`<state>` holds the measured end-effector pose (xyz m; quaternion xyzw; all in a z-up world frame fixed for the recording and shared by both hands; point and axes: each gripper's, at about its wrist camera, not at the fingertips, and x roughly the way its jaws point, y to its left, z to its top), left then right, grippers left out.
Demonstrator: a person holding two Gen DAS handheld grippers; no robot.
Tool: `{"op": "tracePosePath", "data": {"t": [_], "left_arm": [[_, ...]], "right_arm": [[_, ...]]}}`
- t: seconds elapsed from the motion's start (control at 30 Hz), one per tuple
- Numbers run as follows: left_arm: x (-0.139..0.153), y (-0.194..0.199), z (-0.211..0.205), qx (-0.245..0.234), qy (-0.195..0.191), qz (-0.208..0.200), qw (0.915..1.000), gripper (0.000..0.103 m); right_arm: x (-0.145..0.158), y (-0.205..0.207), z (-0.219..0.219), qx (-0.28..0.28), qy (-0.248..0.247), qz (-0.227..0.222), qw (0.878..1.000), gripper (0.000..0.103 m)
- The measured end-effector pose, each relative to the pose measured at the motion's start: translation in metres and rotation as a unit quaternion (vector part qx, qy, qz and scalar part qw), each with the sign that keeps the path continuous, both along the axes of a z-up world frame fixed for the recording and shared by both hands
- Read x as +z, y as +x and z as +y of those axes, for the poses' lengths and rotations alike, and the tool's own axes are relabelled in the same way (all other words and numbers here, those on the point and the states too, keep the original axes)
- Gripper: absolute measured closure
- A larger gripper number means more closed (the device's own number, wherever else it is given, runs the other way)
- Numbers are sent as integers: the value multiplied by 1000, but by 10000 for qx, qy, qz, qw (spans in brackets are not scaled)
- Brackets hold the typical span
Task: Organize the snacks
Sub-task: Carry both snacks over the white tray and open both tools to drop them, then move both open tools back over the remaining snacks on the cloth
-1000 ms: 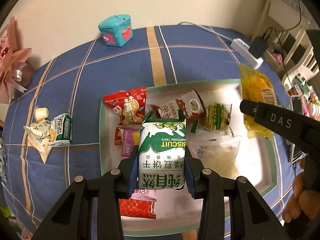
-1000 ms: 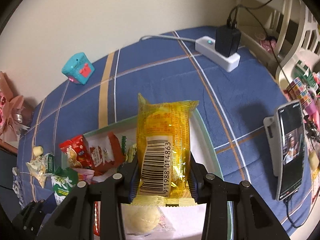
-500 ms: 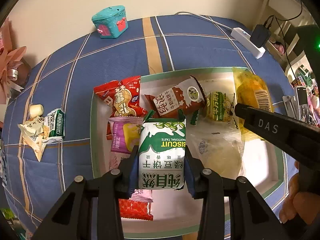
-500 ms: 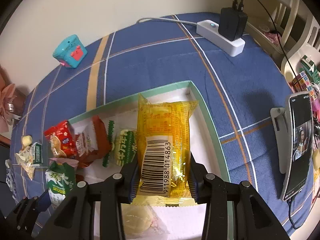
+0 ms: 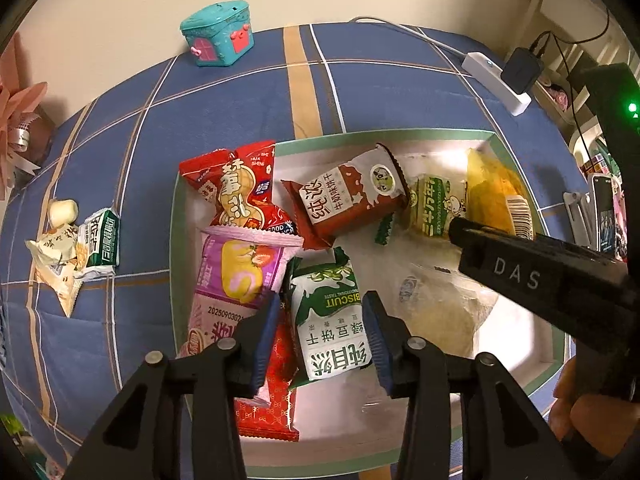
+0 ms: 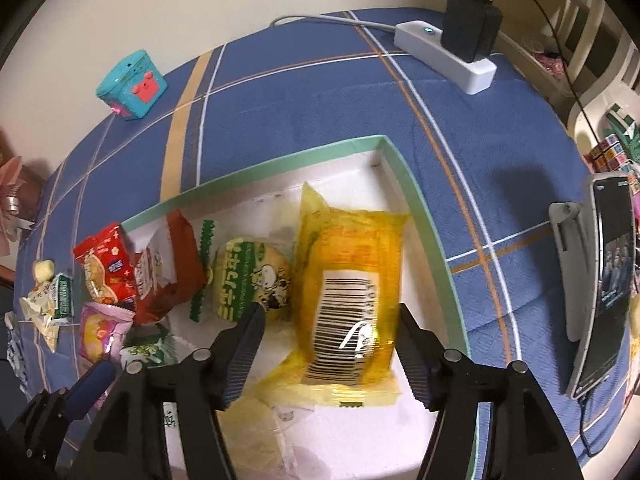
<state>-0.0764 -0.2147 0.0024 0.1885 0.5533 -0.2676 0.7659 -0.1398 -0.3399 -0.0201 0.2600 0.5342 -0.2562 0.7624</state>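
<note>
Right claw [image 6: 328, 340] just opened around yellow packet [image 6: 352, 292], left claw [image 5: 322, 336] loosening off green biscuit pack [image 5: 328, 320]

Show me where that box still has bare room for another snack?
Bare white floor lies along the box's far wall behind the yellow packet, and at its near right corner beside the clear-wrapped bun. The left half is piled.

green packet [image 5: 330, 322]: "BISCUIT" | black tongs arm [image 5: 536, 280]: "DAS" | pink packet [image 5: 232, 280]: "2025090302"
</note>
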Motion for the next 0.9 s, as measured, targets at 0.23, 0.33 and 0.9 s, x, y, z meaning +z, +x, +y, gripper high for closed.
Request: {"op": "tracePosePath", "data": {"t": [0.23,0.33,0.9], "left_arm": [[6,1,3,51,-182,112,9998,40],[13,0,3,41,-276,149,9995,33],[47,35,48,831,-451,-389,9948,2]], "right_arm": [[16,5,5,140,-262,-65,9995,13],[28,4,5,140,-376,-150,9991,5],[68,3,17,167,-856,-464,9951,0]]}}
